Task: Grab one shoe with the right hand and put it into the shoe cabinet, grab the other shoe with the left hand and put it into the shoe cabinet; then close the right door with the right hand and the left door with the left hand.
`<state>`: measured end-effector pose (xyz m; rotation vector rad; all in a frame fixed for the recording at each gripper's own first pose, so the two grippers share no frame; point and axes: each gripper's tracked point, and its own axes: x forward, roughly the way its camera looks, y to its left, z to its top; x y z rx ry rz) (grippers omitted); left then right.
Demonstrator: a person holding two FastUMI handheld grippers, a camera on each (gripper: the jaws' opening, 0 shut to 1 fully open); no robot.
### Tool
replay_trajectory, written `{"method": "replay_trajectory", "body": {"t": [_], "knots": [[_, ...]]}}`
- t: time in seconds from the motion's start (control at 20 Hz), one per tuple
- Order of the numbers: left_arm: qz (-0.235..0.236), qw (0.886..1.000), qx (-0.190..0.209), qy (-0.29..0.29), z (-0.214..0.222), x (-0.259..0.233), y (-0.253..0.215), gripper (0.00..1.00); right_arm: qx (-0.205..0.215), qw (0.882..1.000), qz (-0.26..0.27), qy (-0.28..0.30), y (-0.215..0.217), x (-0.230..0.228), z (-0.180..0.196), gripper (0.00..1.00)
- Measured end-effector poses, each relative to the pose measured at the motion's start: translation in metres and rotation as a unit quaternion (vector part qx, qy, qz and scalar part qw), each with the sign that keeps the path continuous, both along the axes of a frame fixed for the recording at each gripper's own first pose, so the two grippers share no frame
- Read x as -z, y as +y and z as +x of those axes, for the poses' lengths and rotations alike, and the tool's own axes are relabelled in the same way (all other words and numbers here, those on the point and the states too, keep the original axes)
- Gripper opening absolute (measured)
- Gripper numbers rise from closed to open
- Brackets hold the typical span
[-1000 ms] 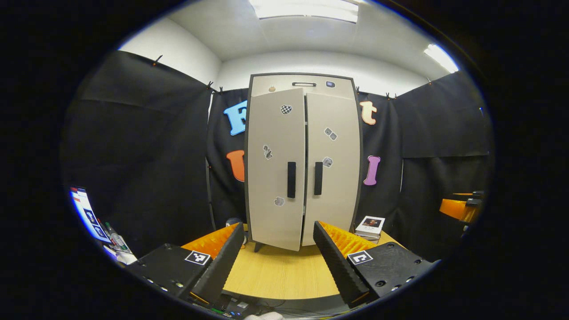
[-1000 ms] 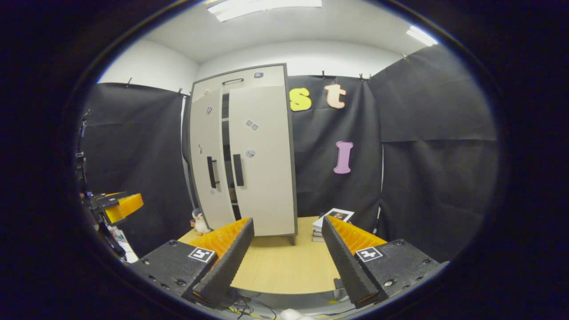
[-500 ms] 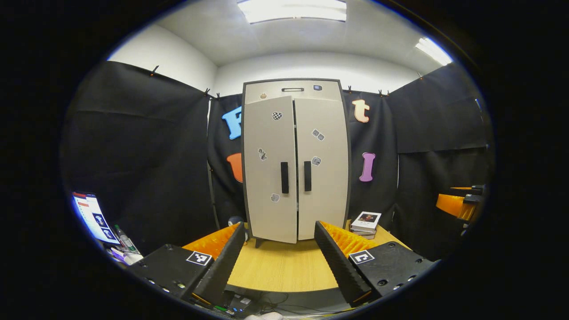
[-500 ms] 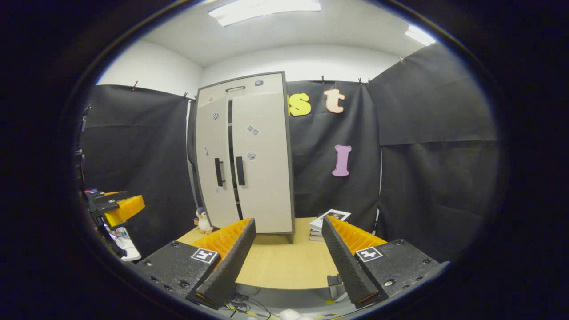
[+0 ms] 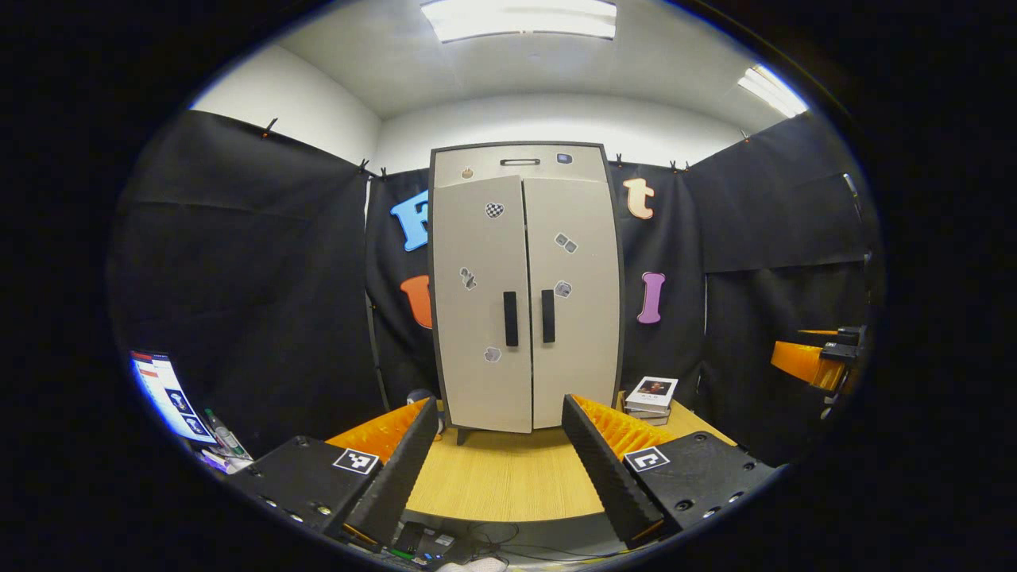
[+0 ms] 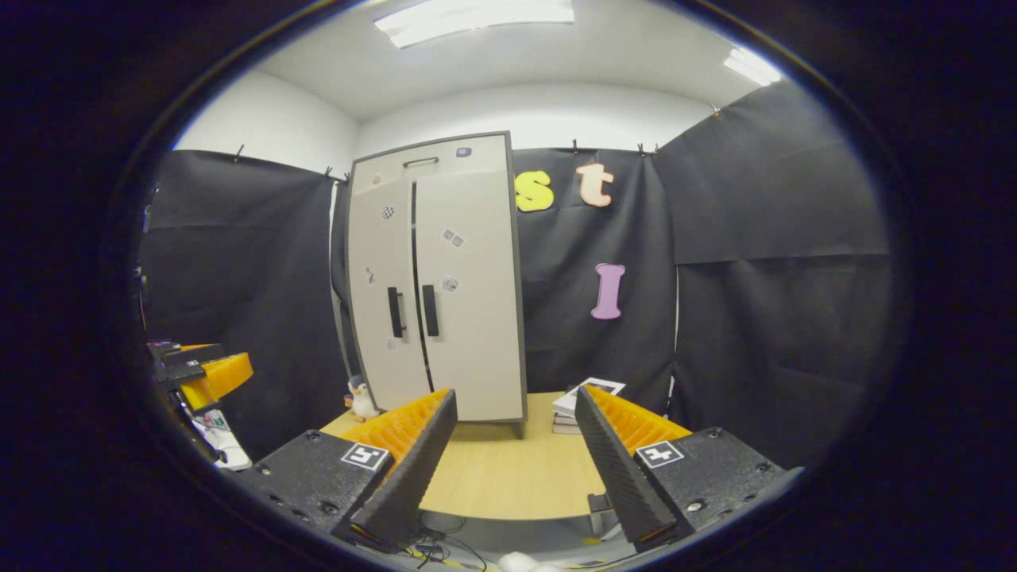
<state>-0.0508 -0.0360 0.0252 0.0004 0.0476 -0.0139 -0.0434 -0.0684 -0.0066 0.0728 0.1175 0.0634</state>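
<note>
Black cloth hangs all round the booth, and on the wooden table (image 5: pixel 508 477) stands the cabinet (image 5: pixel 524 294). A second ago its left door (image 5: pixel 482 302) hung ajar; now it sits flush beside the right door (image 5: pixel 574 294), only a thin seam between them in the right gripper view — so the closing looks done, and the task with it. No shoes are on view; presumably they are inside, behind the doors. Both grippers have drawn back from the cabinet and are held low over the table's near edge, pointing at it. The left gripper (image 5: pixel 500 453) is spread wide with nothing between its fingers; the right gripper (image 6: pixel 515 457) is likewise parted and empty. Books (image 5: pixel 653 396) lie by the cabinet's right foot.
</note>
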Motion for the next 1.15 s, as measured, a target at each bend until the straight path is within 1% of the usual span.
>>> {"method": "replay_trajectory", "body": {"t": [0.05,0.2,0.35,0.4,0.45,0.7,0.75,0.8,0.85,1.15], "knots": [[0.002,1.0,-0.001,0.001,0.002,0.001,0.004,0.96,0.005,1.0,-0.001,0.003,0.001,0.001,0.001,0.95],[-0.002,1.0,0.009,-0.003,0.007,-0.001,0.006,0.96,0.015,1.0,0.0,0.004,0.005,-0.002,0.001,0.98],[-0.003,1.0,0.014,-0.001,0.011,0.002,0.012,0.96,0.023,1.0,-0.009,0.001,0.008,-0.006,0.003,0.95],[-0.003,1.0,0.016,-0.001,0.012,0.002,0.014,0.96,0.025,1.0,-0.01,0.001,0.01,-0.007,0.004,0.98],[-0.005,1.0,0.017,-0.002,0.012,0.002,0.016,0.96,0.025,1.0,-0.011,0.001,0.013,-0.007,0.004,0.95],[-0.008,1.0,0.02,-0.004,0.015,0.002,0.025,0.96,0.03,0.999,-0.018,0.004,0.023,-0.006,0.003,0.95],[-0.009,1.0,0.021,-0.005,0.016,0.002,0.026,0.96,0.029,0.999,-0.018,0.005,0.026,-0.007,0.004,0.98],[-0.01,1.0,0.024,-0.005,0.016,0.001,0.028,0.96,0.028,0.999,-0.018,0.004,0.028,-0.007,0.003,0.95],[-0.01,1.0,0.025,-0.005,0.016,0.002,0.028,0.96,0.029,0.999,-0.02,0.003,0.03,-0.009,0.002,0.98],[-0.007,1.0,0.03,-0.004,0.017,0.003,0.033,0.96,0.034,0.999,-0.025,0.0,0.037,-0.011,-0.002,0.98]]}}
